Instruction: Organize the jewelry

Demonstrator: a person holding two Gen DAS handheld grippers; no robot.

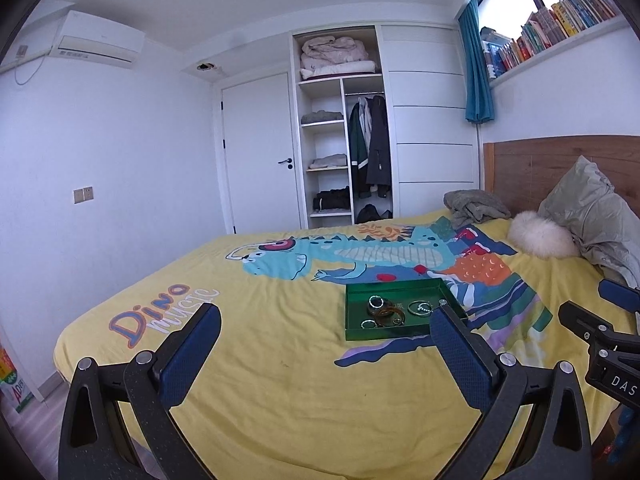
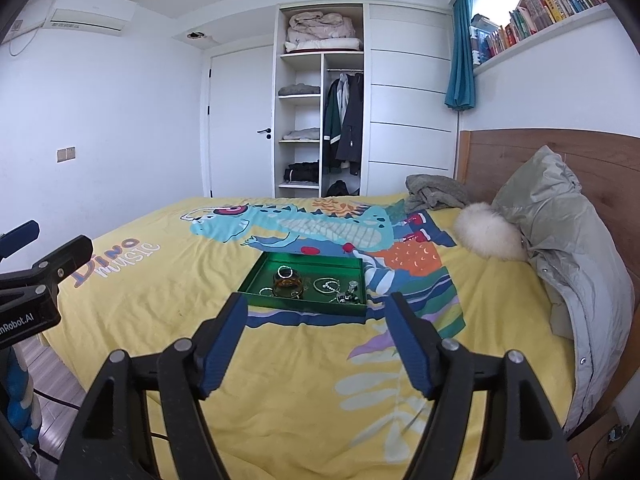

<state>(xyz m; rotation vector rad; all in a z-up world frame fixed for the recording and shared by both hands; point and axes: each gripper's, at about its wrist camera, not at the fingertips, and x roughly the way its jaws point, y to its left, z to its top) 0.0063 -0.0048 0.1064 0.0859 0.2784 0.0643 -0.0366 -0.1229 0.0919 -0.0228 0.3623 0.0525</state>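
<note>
A shallow green tray [image 1: 352, 322] [image 2: 256, 276] lies on the yellow dinosaur bedspread. Inside it sit an amber bangle [image 1: 386, 315] [image 2: 286, 280], several silver rings and a beaded bracelet [image 1: 420, 308] [image 2: 327, 285]. My left gripper [image 1: 326, 320] hovers over the near part of the bed, open and empty, with the tray just past its right finger. My right gripper [image 2: 318, 308] is open too, nothing between its blue pads, the tray straight ahead. Each gripper shows at the edge of the other's view: the right one [image 1: 600, 320], the left one [image 2: 44, 248].
A grey puffer jacket [image 2: 560, 240], a white fluffy ball [image 2: 488, 232] and a crumpled grey cloth [image 2: 436, 192] lie by the wooden headboard [image 2: 520, 152]. Beyond the bed stand an open wardrobe [image 2: 320, 100] and a white door. Bare bedspread [image 2: 160, 300] stretches left of the tray.
</note>
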